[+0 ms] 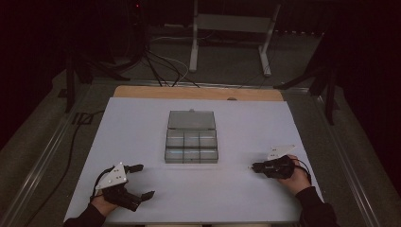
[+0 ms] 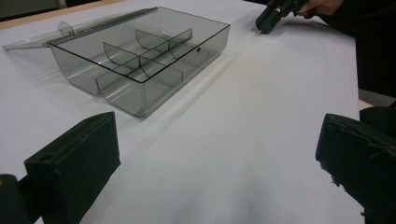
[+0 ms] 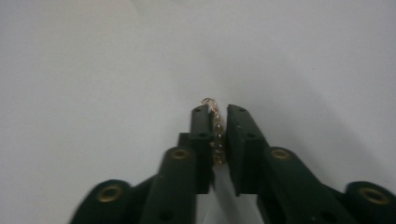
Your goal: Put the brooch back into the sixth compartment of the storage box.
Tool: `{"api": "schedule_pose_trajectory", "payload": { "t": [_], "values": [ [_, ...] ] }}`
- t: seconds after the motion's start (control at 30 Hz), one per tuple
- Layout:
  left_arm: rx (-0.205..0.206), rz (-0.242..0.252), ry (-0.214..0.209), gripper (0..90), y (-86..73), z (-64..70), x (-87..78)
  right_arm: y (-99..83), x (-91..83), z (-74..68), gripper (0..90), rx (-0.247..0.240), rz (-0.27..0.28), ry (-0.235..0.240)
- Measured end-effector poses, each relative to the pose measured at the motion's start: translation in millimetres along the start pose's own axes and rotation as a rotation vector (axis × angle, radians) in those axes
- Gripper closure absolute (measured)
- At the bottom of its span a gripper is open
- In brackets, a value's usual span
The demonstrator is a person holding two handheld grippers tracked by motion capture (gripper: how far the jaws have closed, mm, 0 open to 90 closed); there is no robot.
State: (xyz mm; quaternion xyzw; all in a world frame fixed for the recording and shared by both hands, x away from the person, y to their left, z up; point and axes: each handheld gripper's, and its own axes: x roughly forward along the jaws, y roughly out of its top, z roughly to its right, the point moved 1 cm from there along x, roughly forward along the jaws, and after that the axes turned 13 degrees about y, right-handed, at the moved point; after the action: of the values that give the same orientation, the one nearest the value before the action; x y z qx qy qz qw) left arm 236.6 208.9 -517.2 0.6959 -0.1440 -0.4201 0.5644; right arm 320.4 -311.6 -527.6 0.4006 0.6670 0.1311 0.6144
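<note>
Now the step in hand looks like carrying a small gold bead chain (image 3: 217,133) to the clear divided box (image 1: 191,146), so the grip should stay firm and the travel low and slow, since the chain is thin and could slip out between the pads.

At the lower left of the high view, the left gripper (image 1: 140,181) rests low over the white table (image 1: 142,123) with its jaws spread wide and nothing between them. At the lower right, the right gripper (image 1: 253,166) has its jaws nearly pressed together, pinching the chain lengthwise, a small loop poking past the tips. Whether the chain touches the table I cannot tell.

Farther up, at the centre of the frame, the box stands open, its lid (image 1: 191,119) laid flat behind it; the compartments look empty. Aim for a near compartment and release only once the tips are above it.
</note>
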Motion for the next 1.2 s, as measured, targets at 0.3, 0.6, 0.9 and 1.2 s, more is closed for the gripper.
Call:
{"api": "schedule_pose_trajectory", "payload": {
  "t": [0.3, 0.6, 0.9, 1.2],
  "values": [
    [0.001, -0.002, 0.000, 1.1, -0.1, -0.1, 0.1, 1.6, -1.7, 0.0, 85.5, 0.009, -0.003, 0.008],
    [0.002, 0.000, 0.000, 1.1, -0.1, -0.2, -0.2, 4.0, -7.4, -2.4, 85.8, 0.025, 0.010, 0.009],
    [-0.001, 0.000, -0.001, 1.1, -0.1, 0.0, -0.2, 8.1, -7.5, -6.6, 85.8, 0.035, 0.004, 0.030],
    [-0.001, -0.005, -0.009, 1.1, -0.3, 0.4, 1.8, 16.7, -8.9, -11.4, 85.7, 0.039, 0.010, 0.045]
  ]
}}
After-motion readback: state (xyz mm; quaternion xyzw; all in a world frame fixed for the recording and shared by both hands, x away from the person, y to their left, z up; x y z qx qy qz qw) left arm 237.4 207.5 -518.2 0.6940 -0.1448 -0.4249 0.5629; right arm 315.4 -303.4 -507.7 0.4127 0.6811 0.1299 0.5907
